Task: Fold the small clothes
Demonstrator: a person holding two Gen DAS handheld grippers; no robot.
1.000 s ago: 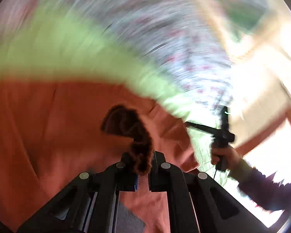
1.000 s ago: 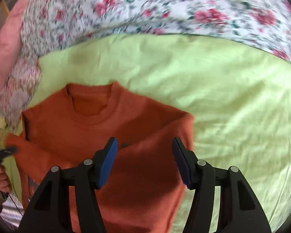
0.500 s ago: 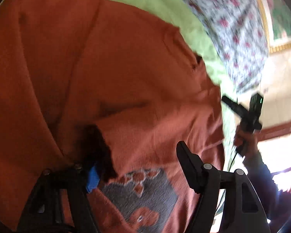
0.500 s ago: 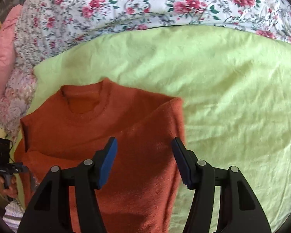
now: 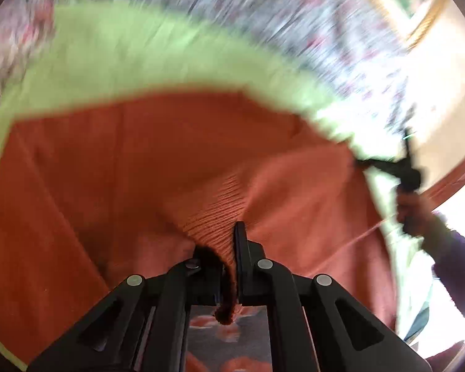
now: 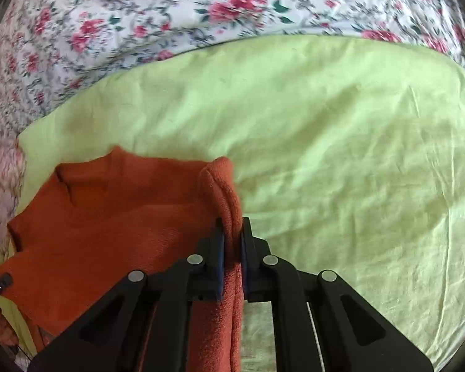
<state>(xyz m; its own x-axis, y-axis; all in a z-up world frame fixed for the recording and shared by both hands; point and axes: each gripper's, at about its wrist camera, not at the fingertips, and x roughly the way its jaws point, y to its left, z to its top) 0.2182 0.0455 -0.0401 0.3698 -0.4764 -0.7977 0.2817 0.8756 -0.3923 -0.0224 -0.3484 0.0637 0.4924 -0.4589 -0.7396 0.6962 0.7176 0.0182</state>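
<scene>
The orange sweater is lying on a light green sheet, which is covering part of a flowered bedspread. The right gripper is pinching the folded right edge of the sweater, its fingers closed tight on the knit. The left gripper is clamping a ribbed, bunched bit of the sweater between closed fingers. In the blurred left view, the person's right hand is showing at the far side.
</scene>
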